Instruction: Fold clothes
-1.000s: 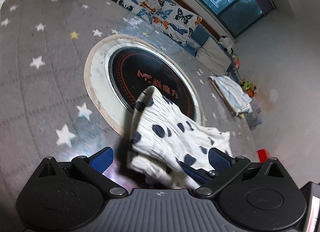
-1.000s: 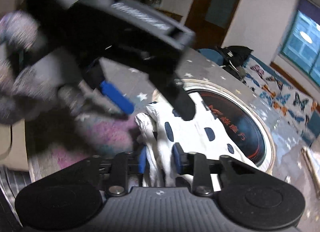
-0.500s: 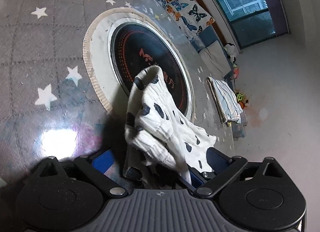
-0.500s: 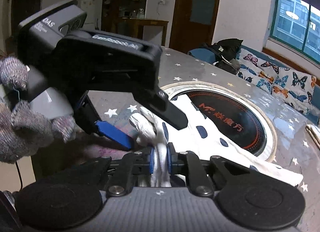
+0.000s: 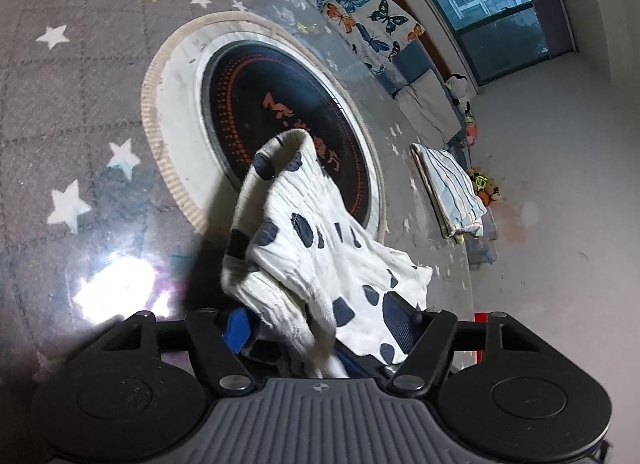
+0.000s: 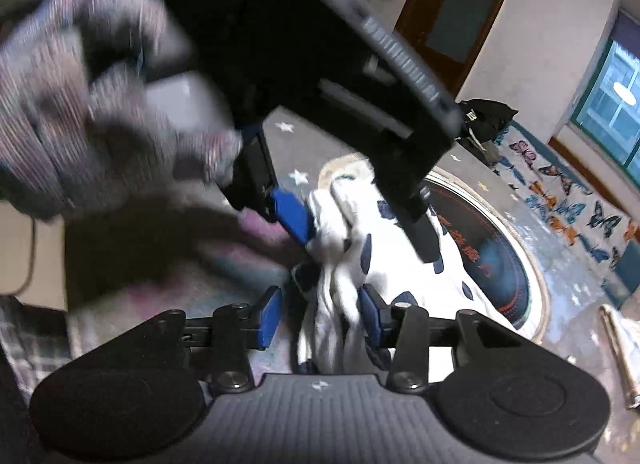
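Now the cloth (image 5: 304,248) lies bunched between both grippers, its length running toward the hotplate (image 5: 276,119); left fingers (image 5: 236,330) and right fingers (image 6: 267,318) stand spread around it.

Ahead of the fingers, a soft ribbed white cloth (image 5: 320,248) with dark spots is seen. The table (image 5: 80,143) beneath is covered by glossy film, and a knitted glove (image 6: 60,111) is worn.

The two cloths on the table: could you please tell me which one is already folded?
The blue-striped white cloth, lying flat and squared near the far edge of the table. The white garment with dark spots is bunched and crumpled.
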### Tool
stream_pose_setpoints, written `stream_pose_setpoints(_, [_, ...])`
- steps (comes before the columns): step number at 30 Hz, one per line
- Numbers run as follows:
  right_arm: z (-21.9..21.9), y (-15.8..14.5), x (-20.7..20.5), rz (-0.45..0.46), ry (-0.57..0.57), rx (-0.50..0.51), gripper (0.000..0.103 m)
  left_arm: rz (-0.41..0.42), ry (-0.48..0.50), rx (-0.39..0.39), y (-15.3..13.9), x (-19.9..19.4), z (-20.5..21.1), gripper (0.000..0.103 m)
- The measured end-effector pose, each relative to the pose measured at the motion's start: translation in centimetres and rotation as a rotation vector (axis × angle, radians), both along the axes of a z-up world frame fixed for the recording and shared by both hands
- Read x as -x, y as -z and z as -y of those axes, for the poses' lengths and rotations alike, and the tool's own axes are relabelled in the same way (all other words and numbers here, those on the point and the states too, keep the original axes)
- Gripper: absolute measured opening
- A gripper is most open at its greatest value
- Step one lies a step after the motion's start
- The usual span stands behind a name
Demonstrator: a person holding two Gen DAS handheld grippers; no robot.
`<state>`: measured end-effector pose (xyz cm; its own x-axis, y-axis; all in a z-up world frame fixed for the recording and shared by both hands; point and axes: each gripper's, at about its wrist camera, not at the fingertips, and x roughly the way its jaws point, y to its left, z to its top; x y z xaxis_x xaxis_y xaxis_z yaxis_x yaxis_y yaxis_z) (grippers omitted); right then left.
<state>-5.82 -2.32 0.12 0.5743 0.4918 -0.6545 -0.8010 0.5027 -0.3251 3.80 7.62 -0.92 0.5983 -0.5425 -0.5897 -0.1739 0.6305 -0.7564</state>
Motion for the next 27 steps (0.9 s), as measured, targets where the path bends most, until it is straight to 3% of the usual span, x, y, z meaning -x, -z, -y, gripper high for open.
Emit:
stream_pose_setpoints(1, [-0.1,0.3,-0.1,0.007,0.004,0.004,0.040,0.003,0.001,0.001,-0.1,0.0,0.1,0.071])
stream_pose_setpoints(3, [-0.1,0.5,-0.3,0.025,0.024,-0.003,0.022,0.004,0.004,0.001,-0.2,-0.1,0.0,0.071])
stream_pose_setpoints(6, [0.8,-0.2,-0.9,-0.005,0.067,-0.079,0.014,0.009,-0.001,0.009,-0.1,0.1,-0.5,0.073])
stream_pose_setpoints(13, [3.9,-1.8,-2.4,-0.123,0.162,-0.256,0.012,0.055,-0.011,0.049,-0.1,1.6,-0.8,0.089])
stream_pose_setpoints(19, [4.2,-1.9,-2.2,-0.125,0.164,-0.267,0.012,0.030,-0.020,0.077,0.8,0.7,0.2,0.090])
stream_pose_setpoints(21, [3.9,-1.8,-2.2,-0.123,0.161,-0.264,0.012,0.015,-0.023,0.080,1.2,0.2,0.6,0.084])
stream_pose_setpoints(24, [3.8,-1.9,-2.0,-0.125,0.161,-0.266,0.012,0.002,-0.035,0.073,1.5,-0.5,1.0,0.067])
stream_pose_setpoints(26, [3.8,-1.9,-2.0,-0.118,0.169,-0.266,0.013,-0.013,-0.044,0.067,2.0,-0.7,0.9,0.042])
stream_pose_setpoints(27, [3.9,-2.0,-2.2,-0.121,0.176,-0.266,0.018,-0.020,-0.048,0.067,2.2,-0.7,0.8,0.037])
